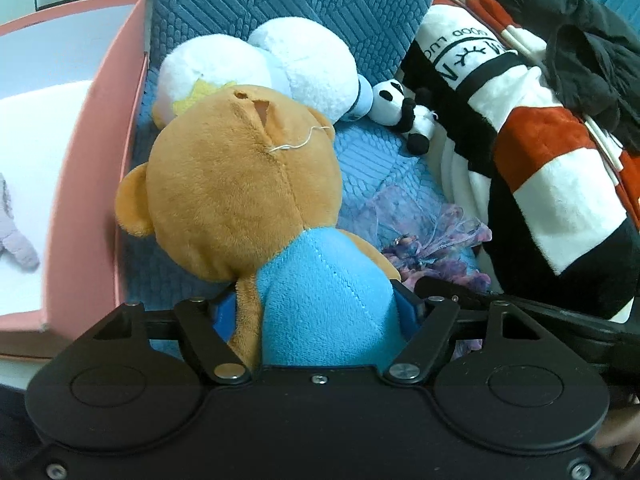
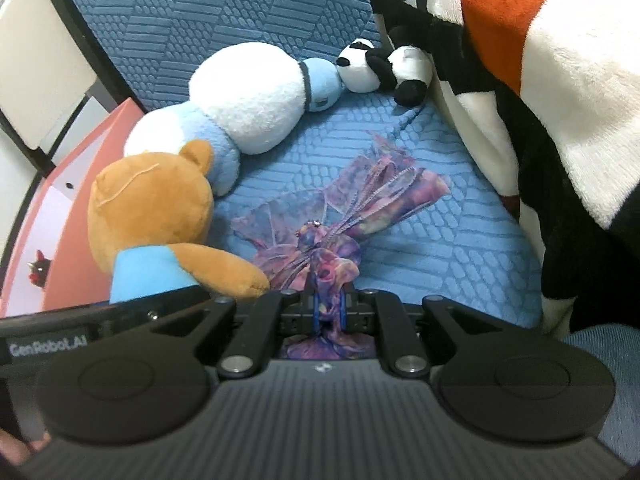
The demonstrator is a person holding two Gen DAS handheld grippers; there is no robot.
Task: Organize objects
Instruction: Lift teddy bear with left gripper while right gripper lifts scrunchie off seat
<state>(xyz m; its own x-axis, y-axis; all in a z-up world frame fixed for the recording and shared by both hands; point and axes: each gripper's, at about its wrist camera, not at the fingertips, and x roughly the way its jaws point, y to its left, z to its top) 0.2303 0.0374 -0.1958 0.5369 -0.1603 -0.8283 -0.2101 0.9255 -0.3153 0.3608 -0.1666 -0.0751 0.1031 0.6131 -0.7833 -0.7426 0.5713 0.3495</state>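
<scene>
Your pink box (image 1: 92, 184) stands at the left edge of the blue cushion (image 1: 380, 160); inside it, on the white floor, lies a small lilac soft toy (image 1: 14, 236), partly cut off. Your left gripper (image 1: 316, 312) is clamped on the brown teddy bear (image 1: 240, 184), its pads pressing the blue-shirted body just beside the box wall. Your right gripper (image 2: 329, 312) is nearly closed, pinching the purple fabric bow (image 2: 340, 216), which trails forward over the cushion beside the bear's arm.
</scene>
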